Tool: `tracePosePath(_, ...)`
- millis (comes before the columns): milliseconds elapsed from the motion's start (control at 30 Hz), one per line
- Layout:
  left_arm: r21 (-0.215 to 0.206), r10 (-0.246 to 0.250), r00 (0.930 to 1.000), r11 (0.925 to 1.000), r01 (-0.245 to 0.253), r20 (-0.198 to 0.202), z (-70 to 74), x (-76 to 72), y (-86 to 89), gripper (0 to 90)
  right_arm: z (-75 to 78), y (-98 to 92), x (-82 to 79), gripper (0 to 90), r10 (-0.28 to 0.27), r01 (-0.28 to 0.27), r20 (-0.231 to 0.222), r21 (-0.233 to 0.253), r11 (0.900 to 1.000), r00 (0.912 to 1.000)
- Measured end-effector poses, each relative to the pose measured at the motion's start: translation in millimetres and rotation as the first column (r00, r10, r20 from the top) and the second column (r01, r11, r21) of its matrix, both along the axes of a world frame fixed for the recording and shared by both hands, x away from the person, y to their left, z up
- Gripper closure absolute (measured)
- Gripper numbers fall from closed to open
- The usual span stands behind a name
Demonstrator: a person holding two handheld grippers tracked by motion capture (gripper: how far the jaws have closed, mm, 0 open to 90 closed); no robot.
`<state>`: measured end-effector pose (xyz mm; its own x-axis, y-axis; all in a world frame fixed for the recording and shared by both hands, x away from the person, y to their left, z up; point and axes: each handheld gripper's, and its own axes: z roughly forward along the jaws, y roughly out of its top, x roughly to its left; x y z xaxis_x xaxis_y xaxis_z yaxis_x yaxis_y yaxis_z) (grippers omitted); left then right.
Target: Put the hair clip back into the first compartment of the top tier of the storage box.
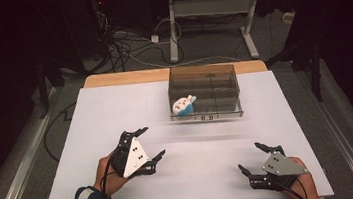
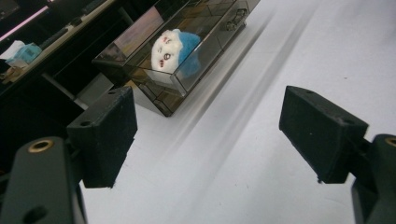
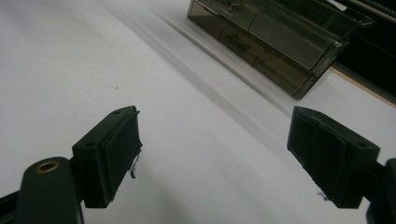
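**Both Jaws Apart, Nothing Held**

Left gripper (image 1: 144, 144) spread wide over white table (image 1: 116, 116), empty. Right gripper (image 1: 257, 157) likewise agape, empty. Farther off, blue-and-white plush toy (image 1: 183, 105) inside left end of smoky clear box (image 1: 213, 82).

Left gripper (image 1: 143, 144), right gripper (image 1: 258, 158): fingers apart
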<state>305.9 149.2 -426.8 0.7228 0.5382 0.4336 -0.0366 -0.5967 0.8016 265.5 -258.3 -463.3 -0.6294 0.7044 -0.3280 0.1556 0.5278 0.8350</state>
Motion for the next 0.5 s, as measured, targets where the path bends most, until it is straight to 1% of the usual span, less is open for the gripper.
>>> tracePosePath(333, 0.008, 0.032, 0.9992, 0.9995, -0.031, -0.023, -7.7, -6.0, 15.7, 18.8, -0.1, 2.6, -1.3, 17.6, 0.003, -0.003, 0.0, -0.005, 1.0, 1.0)
tracePosePath(367, 0.016, 0.022, 0.9997, 0.9996, -0.021, -0.007, -8.2, -5.2, 17.1, 18.8, -0.1, 2.9, -1.3, 17.6, 0.004, -0.004, 0.0, -0.005, 1.0, 1.0)
tracePosePath(433, 0.022, 0.03, 0.9993, 0.9993, -0.03, -0.024, -11.0, -6.7, 19.7, 18.7, 0.0, 3.6, -1.6, 17.6, 0.006, -0.006, 0.001, -0.008, 1.0, 1.0)
tracePosePath(500, 0.024, 0.035, 0.999, 0.9991, -0.035, -0.026, -13.8, -8.1, 22.9, 18.7, 0.0, 4.3, -1.8, 17.6, 0.007, -0.007, 0.002, -0.009, 1.0, 1.0)
